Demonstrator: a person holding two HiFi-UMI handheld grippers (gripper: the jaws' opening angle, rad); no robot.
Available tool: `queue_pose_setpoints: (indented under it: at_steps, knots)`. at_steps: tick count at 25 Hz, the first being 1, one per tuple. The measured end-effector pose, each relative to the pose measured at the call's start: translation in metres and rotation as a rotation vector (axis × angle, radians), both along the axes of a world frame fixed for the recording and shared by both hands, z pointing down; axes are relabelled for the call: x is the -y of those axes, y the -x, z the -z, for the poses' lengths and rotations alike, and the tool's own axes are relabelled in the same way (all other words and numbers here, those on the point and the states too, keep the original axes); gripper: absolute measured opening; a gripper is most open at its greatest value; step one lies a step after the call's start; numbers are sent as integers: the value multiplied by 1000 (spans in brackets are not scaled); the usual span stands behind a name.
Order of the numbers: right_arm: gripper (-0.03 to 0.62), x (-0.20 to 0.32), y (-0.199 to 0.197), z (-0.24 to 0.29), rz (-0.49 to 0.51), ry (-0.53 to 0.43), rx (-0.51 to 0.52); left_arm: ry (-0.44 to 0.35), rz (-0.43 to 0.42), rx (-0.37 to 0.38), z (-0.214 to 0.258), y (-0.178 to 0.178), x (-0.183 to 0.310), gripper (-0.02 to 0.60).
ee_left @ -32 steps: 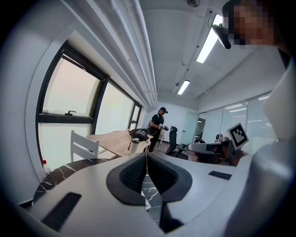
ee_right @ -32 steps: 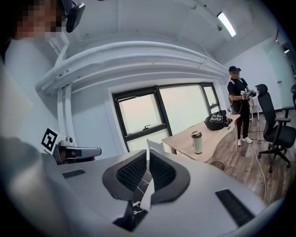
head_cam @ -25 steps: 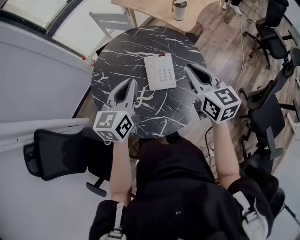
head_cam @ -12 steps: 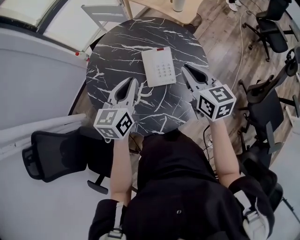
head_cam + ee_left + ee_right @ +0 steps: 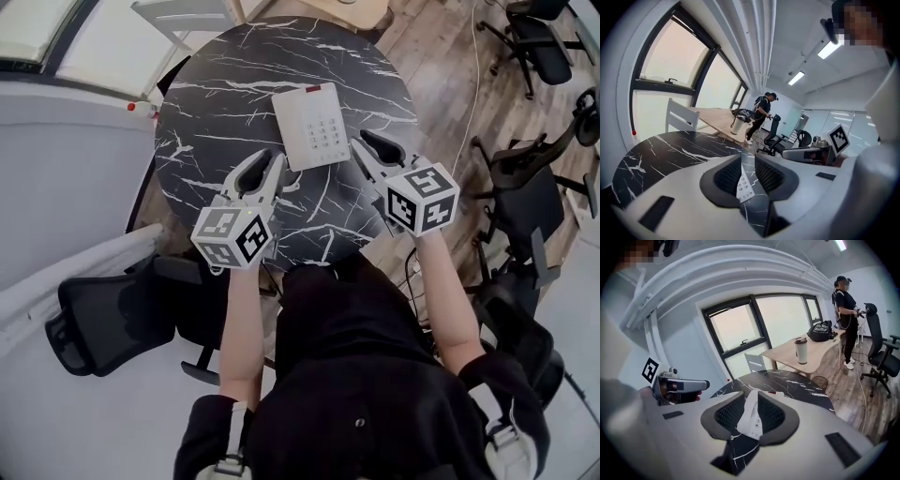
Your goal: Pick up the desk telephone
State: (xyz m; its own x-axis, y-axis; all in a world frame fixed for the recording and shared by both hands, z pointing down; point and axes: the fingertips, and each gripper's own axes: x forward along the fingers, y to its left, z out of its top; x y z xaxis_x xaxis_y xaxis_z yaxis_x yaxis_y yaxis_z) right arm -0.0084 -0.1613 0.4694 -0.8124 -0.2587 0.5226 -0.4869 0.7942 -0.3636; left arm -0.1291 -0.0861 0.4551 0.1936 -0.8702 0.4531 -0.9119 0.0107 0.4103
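The white desk telephone [image 5: 311, 127], with a grey keypad and a red patch at its far end, lies flat on the round black marble table [image 5: 216, 94]. My left gripper [image 5: 264, 165] hovers just off its near left corner, over the coiled cord [image 5: 290, 180]. My right gripper [image 5: 369, 146] is close to its near right edge. Both pairs of jaws are opening, a narrow gap wide, with nothing gripped. Through the left gap I see the keypad [image 5: 743, 186], and through the right gap the phone's side [image 5: 753, 419]. Neither gripper touches the phone.
Black office chairs [image 5: 530, 211] stand right of the table and another [image 5: 112, 314] at the near left. A white chair [image 5: 680, 120] sits at the far rim. Beyond is a wooden table with a tumbler [image 5: 801, 350] and a standing person [image 5: 844, 319].
Both grippers have come down and forward toward the phone's near corners. Their jaws, shut before, now stand slightly apart.
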Motion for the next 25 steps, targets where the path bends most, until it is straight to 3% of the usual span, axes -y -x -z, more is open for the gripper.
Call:
queue_pose_setpoints:
  at_steps: [25]
  knots:
    - [230, 23, 26, -138, 19, 150, -245, 215, -88, -128, -139, 17, 33, 259]
